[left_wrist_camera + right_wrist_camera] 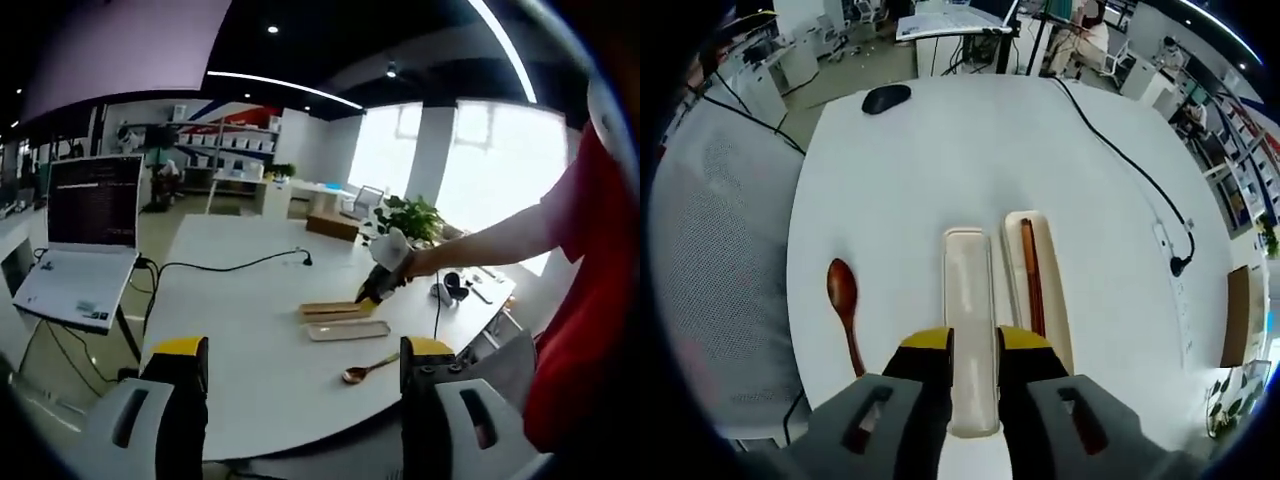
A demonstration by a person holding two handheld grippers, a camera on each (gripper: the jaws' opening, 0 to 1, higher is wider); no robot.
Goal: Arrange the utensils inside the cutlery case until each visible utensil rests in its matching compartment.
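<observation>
Two long cream case halves lie side by side on the white table. The empty half [968,290] runs between my right gripper's [975,347] yellow-tipped jaws, which press on its two long sides at the near end. The other half [1050,300] holds brown chopsticks [1032,275]. A brown wooden spoon [843,300] lies apart, left of the case. In the left gripper view the case [345,320] and spoon [368,371] sit mid-table, with the right gripper [378,292] in a person's hand at the case's end. My left gripper [305,352] hangs open above the near table edge, holding nothing.
A black mouse [885,97], a black cable [1130,160] and a power strip [1170,245] lie on the far table. A brown box [1238,315] sits at the right edge, a mesh chair [710,250] at the left. A laptop [85,240] stands on a stand beside the table.
</observation>
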